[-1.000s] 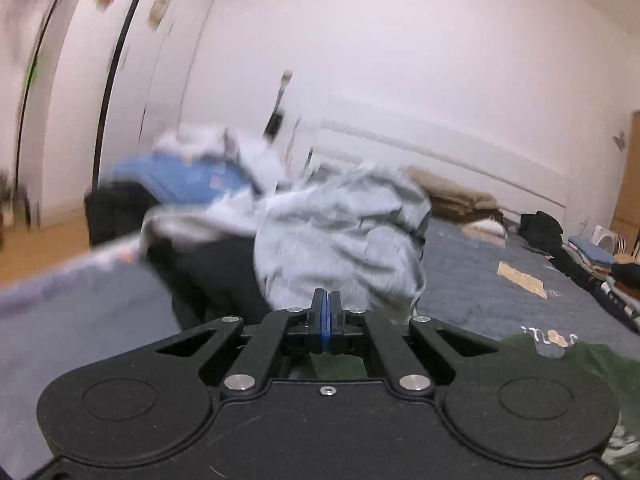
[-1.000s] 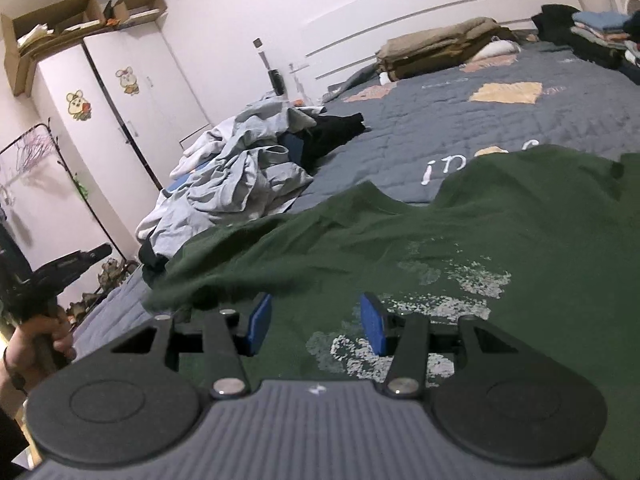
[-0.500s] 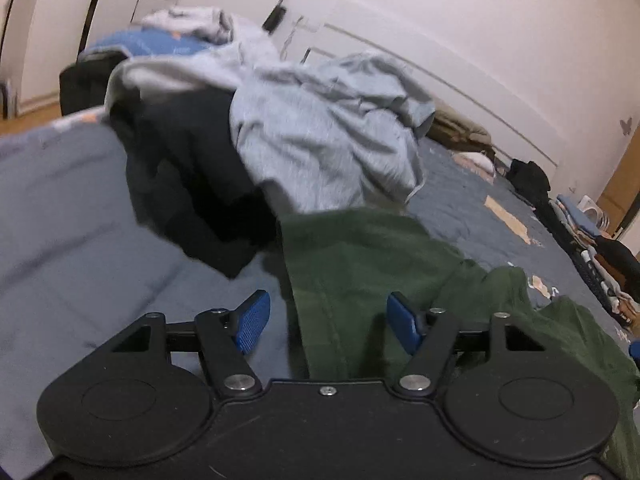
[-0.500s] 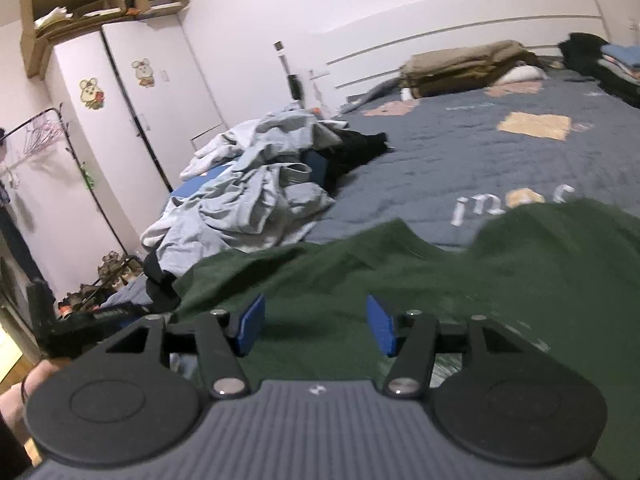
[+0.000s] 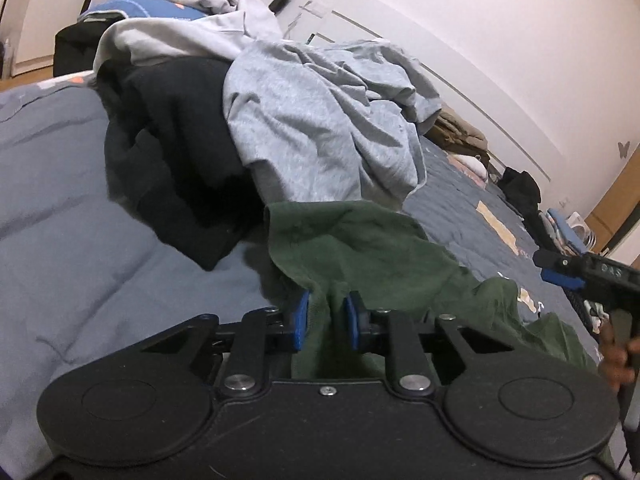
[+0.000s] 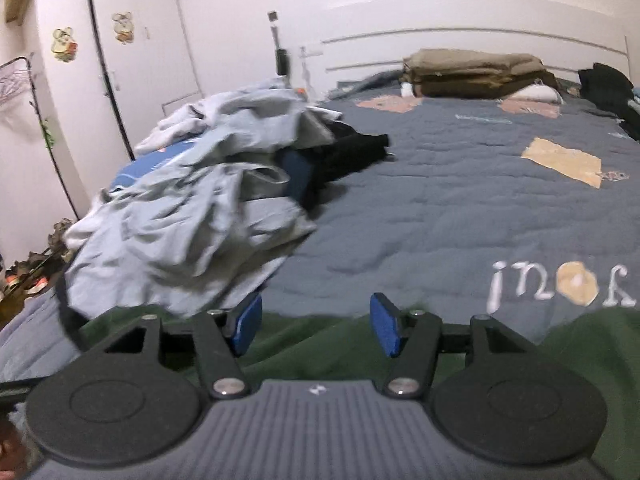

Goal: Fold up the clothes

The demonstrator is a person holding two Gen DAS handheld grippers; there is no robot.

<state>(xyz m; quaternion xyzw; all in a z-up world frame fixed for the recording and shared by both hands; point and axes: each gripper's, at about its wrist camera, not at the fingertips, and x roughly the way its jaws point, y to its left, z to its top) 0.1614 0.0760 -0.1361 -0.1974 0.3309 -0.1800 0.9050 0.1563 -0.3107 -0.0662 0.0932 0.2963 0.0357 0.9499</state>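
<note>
A dark green T-shirt point(image 5: 360, 248) lies crumpled on the grey-blue bed cover point(image 5: 60, 200). My left gripper point(image 5: 326, 320) sits low at the shirt's near edge. Its jaws are closing, and a ridge of green fabric is bunched between the blue pads, which press on it. In the right wrist view the same shirt point(image 6: 320, 352) lies under my right gripper point(image 6: 316, 326), whose jaws are opening with nothing between them. That right gripper point(image 5: 560, 270) also shows at the right edge of the left wrist view, held by a hand point(image 5: 616, 360).
A heap of unfolded grey, white, blue and black clothes point(image 6: 192, 216) lies left of the shirt, its black garment point(image 5: 180, 152) nearest. Folded tan blankets point(image 6: 472, 72) rest at the headboard. Dark clothes point(image 5: 520, 188) sit at the far right. A white wardrobe point(image 6: 132, 60) stands at left.
The left gripper, shut and empty before, opened, sank onto the green shirt and closed on its edge. The right gripper swept across the shirt toward its far edge, jaws widening.
</note>
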